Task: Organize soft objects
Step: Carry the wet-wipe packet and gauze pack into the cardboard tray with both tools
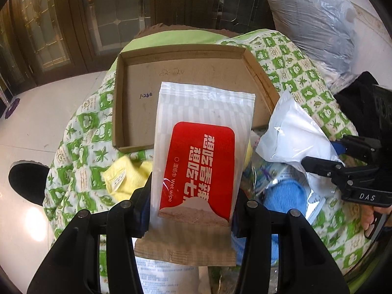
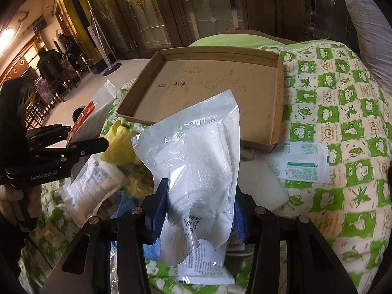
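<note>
My left gripper is shut on a wet wipe pack, white with a red label, held upright above the quilt. My right gripper is shut on a clear bag of white gauze, also lifted off the pile. Each gripper shows in the other's view: the right gripper at the right with the gauze bag, the left gripper at the left with the wipe pack. Beyond both lies a shallow, empty cardboard tray.
A green-and-white patterned quilt covers the surface. On it lie a yellow cloth, a blue cloth, and several flat sachets. A large plastic-wrapped bundle stands at the back right. Glass doors and tiled floor lie beyond.
</note>
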`<state>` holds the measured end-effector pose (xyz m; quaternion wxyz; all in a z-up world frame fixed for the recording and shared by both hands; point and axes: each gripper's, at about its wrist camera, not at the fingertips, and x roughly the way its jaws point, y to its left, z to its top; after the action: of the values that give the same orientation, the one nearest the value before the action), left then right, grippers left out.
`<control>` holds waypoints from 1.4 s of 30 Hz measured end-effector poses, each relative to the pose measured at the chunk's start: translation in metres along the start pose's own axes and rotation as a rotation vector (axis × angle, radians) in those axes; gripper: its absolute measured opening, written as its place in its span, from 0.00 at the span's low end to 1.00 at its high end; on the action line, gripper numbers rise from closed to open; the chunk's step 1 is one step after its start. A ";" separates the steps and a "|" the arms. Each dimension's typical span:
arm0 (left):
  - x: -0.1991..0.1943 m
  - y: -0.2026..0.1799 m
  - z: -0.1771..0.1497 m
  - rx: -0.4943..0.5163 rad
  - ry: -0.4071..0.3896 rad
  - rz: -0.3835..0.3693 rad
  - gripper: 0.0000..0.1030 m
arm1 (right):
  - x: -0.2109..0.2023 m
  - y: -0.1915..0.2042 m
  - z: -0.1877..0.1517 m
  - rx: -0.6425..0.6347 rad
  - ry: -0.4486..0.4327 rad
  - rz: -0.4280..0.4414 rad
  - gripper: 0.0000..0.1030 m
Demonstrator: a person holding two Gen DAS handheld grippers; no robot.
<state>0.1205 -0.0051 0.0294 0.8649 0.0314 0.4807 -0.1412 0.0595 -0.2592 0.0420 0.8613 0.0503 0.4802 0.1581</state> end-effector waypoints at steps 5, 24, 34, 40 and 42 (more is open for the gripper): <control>0.015 0.002 0.014 -0.017 0.026 0.010 0.45 | 0.009 -0.009 0.014 0.029 0.012 0.013 0.44; 0.083 0.016 0.098 -0.056 0.044 0.022 0.45 | 0.089 -0.026 0.099 0.136 -0.002 0.005 0.44; 0.124 0.028 0.100 -0.070 0.089 0.053 0.45 | 0.143 -0.035 0.114 0.166 0.026 -0.004 0.50; 0.123 0.022 0.095 -0.037 0.064 0.096 0.49 | 0.143 -0.019 0.115 0.118 0.000 -0.020 0.66; 0.121 0.023 0.095 -0.037 0.061 0.103 0.50 | 0.139 -0.012 0.113 0.102 -0.014 -0.030 0.74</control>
<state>0.2654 -0.0268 -0.0234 0.8564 0.0444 0.5072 -0.0863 0.2259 -0.2187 -0.0133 0.8633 0.0881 0.4821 0.1203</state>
